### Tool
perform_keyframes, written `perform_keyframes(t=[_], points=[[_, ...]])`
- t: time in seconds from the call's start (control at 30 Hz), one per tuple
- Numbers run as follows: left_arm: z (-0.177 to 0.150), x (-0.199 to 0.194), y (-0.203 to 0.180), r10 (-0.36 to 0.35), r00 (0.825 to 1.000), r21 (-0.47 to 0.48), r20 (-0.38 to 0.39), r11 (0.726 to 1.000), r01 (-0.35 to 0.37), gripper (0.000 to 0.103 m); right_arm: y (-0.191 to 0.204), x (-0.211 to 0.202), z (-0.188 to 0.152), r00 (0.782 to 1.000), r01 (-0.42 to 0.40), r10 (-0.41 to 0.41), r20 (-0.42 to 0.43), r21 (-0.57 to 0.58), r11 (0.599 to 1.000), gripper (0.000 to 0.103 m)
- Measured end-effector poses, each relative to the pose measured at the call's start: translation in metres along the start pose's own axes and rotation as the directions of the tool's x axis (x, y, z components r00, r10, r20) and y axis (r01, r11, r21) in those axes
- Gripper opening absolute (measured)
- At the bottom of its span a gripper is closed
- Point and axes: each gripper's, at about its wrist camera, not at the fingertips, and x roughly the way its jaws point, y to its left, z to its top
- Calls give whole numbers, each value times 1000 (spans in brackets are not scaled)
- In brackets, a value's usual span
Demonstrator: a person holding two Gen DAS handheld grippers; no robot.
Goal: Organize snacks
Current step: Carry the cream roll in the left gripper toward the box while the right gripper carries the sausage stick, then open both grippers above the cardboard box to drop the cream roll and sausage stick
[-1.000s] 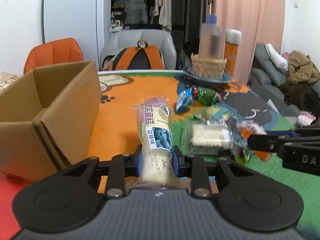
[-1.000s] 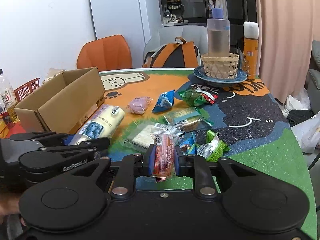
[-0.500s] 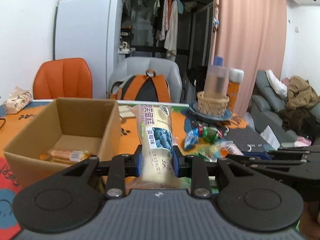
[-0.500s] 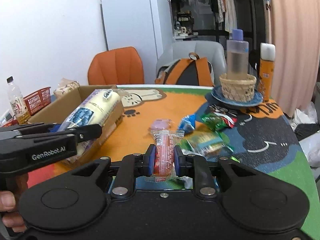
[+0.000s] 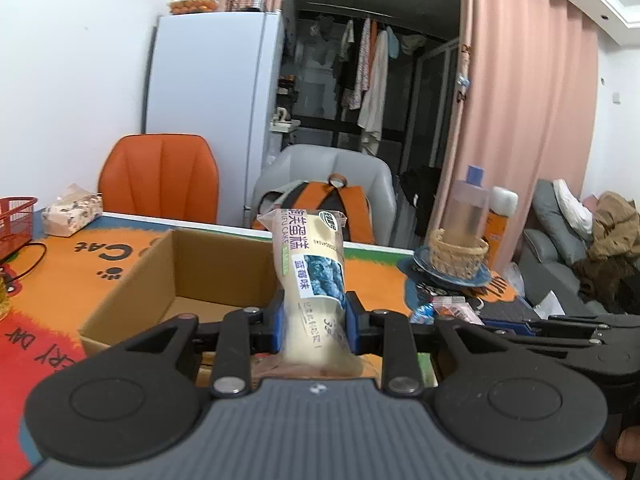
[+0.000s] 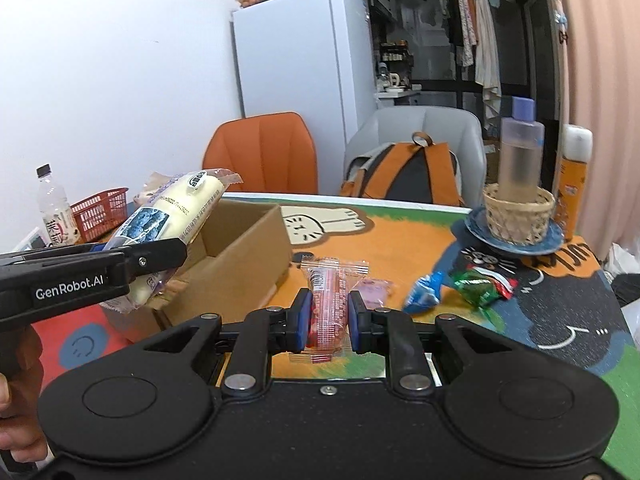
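My left tongs (image 5: 314, 330) are clamped on the lower part of a long cream blueberry cake packet (image 5: 310, 276), its blue pads pressing both sides; the packet stands up out of the grip, tilted slightly, above the near edge of the open cardboard box (image 5: 176, 276); from the right wrist view the same packet (image 6: 172, 220) hangs in the air over the box's (image 6: 240, 256) left front corner, clear of the cardboard. My right tongs (image 6: 325, 318) are closed on a small clear-wrapped red snack bar (image 6: 328, 304), held upright above the counter (image 6: 400, 248), just right of the box. On the counter's cartoon-print cover lie a pink sachet (image 6: 374, 290) near the bar, then a blue wrapper (image 6: 424, 290) and a green candy bag (image 6: 480, 282) further right. Beyond them a woven basket (image 6: 518, 214) with a clear bottle (image 6: 520, 152) in it sits on a blue plate (image 6: 476, 228); an orange spray can (image 6: 574, 176) stands just behind. A red basket (image 6: 100, 212) and a drink bottle (image 6: 54, 208) stand at far left.
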Motion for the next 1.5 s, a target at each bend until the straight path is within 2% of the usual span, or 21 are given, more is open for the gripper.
perform_keyframes(t=[0.37,0.73,1.0,1.1,1.2,1.5], points=[[7,-3,30,40,999,-44,5,998,-40,28,24,11,20,999,-41,41,34,-24,999,21],[4,14,72,94,995,-101,-19,990,-96,28,43,27,30,997,-68,69,46,-37,997,21],[3,28,82,125,992,-119,-31,985,-128,29,55,36,38,994,-91,93,53,-44,995,21],[5,21,78,155,988,-97,9,983,-154,31,58,40,40,994,-98,100,51,-47,994,21],[7,10,84,153,988,-123,30,981,-148,32,64,45,42,993,-103,106,48,-51,993,21],[7,-6,105,194,981,-179,23,966,-187,33,82,61,51,988,-144,146,45,-47,988,21]])
